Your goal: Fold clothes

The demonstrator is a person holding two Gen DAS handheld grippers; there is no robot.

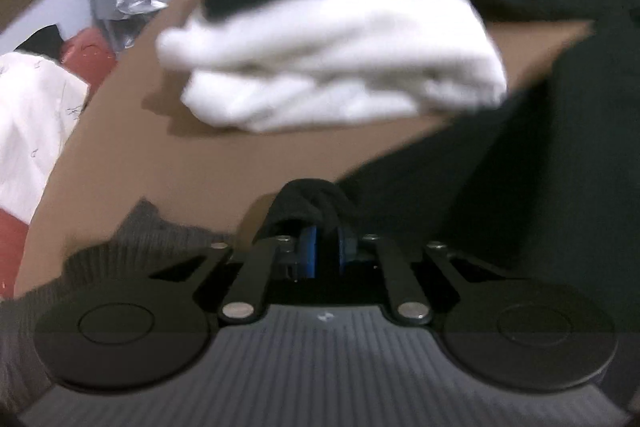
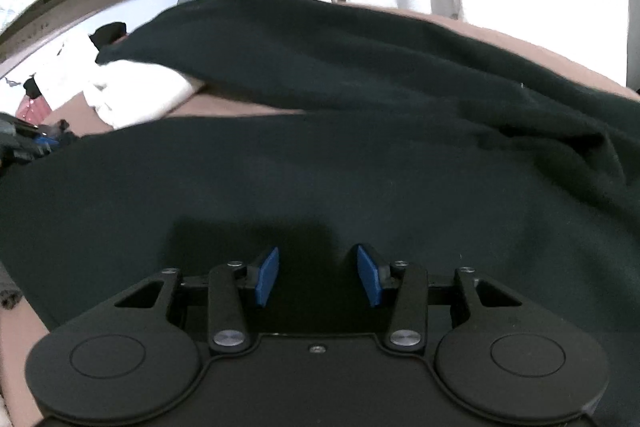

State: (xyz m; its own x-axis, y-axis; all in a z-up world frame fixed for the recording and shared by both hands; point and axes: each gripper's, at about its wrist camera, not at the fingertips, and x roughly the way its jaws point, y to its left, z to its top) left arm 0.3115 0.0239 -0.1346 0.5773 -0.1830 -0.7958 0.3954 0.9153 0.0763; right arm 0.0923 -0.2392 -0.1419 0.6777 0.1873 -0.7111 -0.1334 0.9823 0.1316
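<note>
Now left gripper [image 1: 324, 247] pinching black garment [image 1: 520, 167]

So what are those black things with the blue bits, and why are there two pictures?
Those are two grabbers, like big tongs, that a person holds, one in each hand. Each has a small camera looking out along its two fingers, so you get one picture from each. In the left camera's picture, the left gripper has its blue pads squeezed shut on a bunch of the black garment. In the right camera's picture, the right gripper is open and hangs just over the same black cloth, holding nothing. The cloth is spread on a brown tabletop. A folded white garment lies there too.
</note>
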